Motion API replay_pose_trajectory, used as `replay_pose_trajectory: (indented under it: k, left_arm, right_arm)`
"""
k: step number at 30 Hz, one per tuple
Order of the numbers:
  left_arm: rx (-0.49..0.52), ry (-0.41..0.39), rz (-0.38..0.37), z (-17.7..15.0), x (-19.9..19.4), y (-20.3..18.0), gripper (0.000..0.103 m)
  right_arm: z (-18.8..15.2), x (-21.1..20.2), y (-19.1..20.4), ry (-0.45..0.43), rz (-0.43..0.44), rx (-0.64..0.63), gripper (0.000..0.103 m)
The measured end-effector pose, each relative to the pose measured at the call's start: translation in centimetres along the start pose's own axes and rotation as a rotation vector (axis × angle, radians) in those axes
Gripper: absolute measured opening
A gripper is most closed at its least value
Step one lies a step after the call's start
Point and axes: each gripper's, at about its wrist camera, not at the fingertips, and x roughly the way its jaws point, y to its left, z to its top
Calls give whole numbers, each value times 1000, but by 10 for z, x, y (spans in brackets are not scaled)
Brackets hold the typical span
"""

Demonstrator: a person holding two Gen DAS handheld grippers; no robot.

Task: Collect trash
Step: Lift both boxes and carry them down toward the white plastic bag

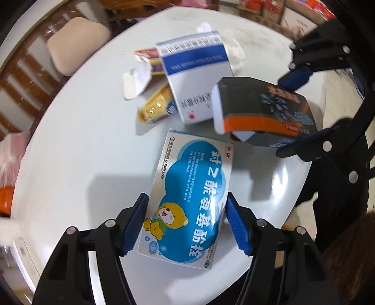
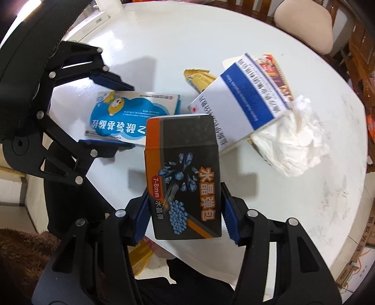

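Observation:
My left gripper [image 1: 186, 197] is shut on a blue-and-white box with a yellow bear [image 1: 187, 199], one pad on each long side. It casts a shadow on the round white table [image 1: 82, 152]. My right gripper [image 2: 185, 190] is shut on a dark grey box with orange trim [image 2: 185, 178], held above the table. The right wrist view shows the left gripper [image 2: 132, 117] at the left with the bear box [image 2: 121, 117] in it. In the left wrist view the right gripper [image 1: 280, 117] holds the grey box [image 1: 257, 108] at the right.
On the table lie a white box with a blue band [image 1: 196, 77], a yellow wrapper [image 1: 157, 108], a red-yellow packet [image 1: 150, 56], torn white card [image 1: 136, 79] and crumpled tissue [image 2: 293, 140]. A cushioned wooden chair [image 2: 304, 21] stands beyond; a pink bag [image 1: 9, 159] is at the left.

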Motion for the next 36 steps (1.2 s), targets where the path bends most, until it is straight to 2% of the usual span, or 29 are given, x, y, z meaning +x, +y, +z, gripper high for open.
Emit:
replay_pose_trajectory:
  k: [6,9,14,20,36]
  left_arm:
    - [-128,17,15,-1,4,19,62]
    - [-135,-4,35,5,-3,16,62]
    - [-150,-11,55,2,-16,11,62]
    - [-181,-60,74,-7,-41,-2,62]
    - [-205,-130,118,-38,-98,-44,62]
  right_arm:
    - [-4,-21,1,-29,-35,46,54]
    - [-5,-25,-6,-41,-75,49,54]
    - [-15,-39,-13,-59,-80,79,54]
    - [-24,-52,-9,-87,-99,100,54]
    - [-53,-89,38,-172,-150,58,54]
